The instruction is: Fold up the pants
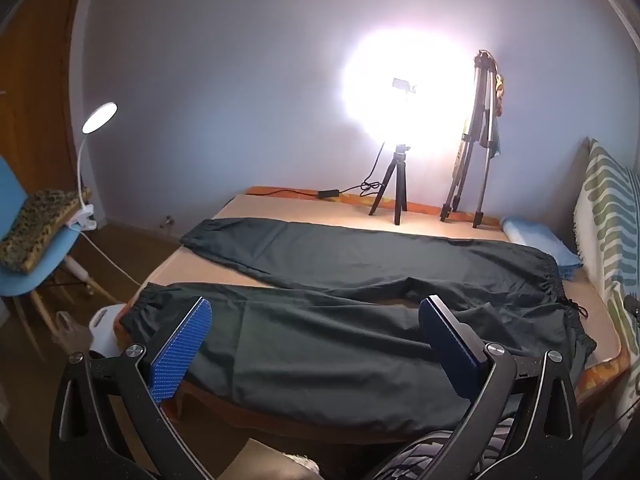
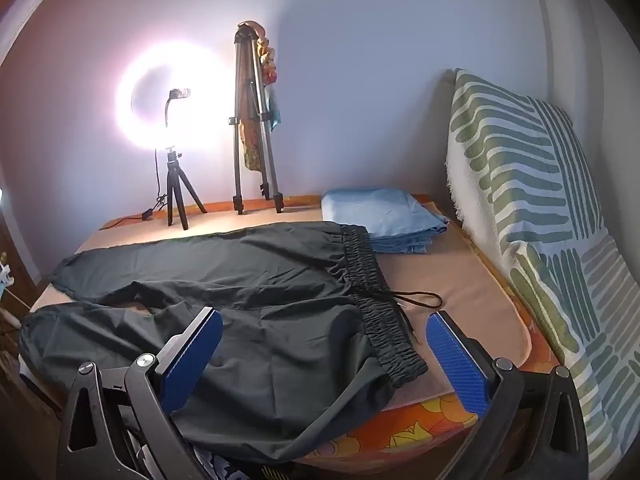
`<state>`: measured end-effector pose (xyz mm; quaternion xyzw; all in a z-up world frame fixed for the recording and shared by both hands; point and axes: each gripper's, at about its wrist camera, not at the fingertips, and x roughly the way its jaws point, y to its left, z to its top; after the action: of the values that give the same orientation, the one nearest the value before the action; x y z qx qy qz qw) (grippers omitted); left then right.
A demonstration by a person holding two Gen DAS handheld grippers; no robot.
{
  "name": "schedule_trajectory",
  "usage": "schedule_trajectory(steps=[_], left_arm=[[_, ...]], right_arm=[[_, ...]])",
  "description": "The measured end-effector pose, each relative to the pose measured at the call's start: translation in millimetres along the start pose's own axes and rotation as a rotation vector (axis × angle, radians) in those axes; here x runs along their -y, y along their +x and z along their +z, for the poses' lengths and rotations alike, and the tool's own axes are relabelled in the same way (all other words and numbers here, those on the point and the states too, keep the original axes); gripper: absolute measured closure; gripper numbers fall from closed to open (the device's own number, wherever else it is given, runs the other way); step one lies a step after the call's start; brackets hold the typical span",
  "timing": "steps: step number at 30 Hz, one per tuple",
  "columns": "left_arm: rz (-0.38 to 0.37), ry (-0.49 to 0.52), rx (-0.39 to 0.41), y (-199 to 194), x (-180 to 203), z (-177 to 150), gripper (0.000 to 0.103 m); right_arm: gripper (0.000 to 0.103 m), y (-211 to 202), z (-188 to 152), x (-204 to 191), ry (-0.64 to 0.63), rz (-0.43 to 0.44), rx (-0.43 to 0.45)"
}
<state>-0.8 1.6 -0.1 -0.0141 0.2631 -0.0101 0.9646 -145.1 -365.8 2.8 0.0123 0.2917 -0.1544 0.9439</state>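
Dark green pants [image 1: 360, 304] lie spread flat on the bed, legs apart in a V, cuffs to the left, elastic waistband [image 2: 376, 300] with a black drawstring [image 2: 416, 300] to the right. The near leg hangs slightly over the front edge. My left gripper [image 1: 316, 320] is open and empty, hovering over the near leg. My right gripper [image 2: 324, 334] is open and empty, hovering over the near waistband corner; the pants [image 2: 240, 304] lie between and beyond its fingers.
The bed's tan cover [image 2: 460, 280] has an orange patterned edge [image 2: 400, 428]. A folded blue cloth [image 2: 384, 216] lies by the waistband. A ring light on a small tripod [image 1: 396, 188] and a folded tripod [image 1: 472, 152] stand at the back. A patterned cushion [image 2: 540, 220] stands right. A blue chair [image 1: 36, 264] with a clip lamp stands left.
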Motion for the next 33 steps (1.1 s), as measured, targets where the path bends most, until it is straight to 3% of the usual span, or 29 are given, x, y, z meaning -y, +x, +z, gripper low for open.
schedule_trajectory(steps=[8, 12, 33], left_arm=[[-0.002, -0.017, -0.01, 1, 0, 0, 0.0], [-0.003, -0.018, -0.017, 5, 0, 0, 0.0], [-0.002, -0.024, -0.028, 7, -2, -5, 0.0]], right_arm=[[0.0, 1, -1, 3, 0.038, 0.021, -0.001], [0.0, 10, -2, -13, -0.037, -0.011, -0.01], [0.0, 1, -1, -9, -0.034, -0.021, -0.004]])
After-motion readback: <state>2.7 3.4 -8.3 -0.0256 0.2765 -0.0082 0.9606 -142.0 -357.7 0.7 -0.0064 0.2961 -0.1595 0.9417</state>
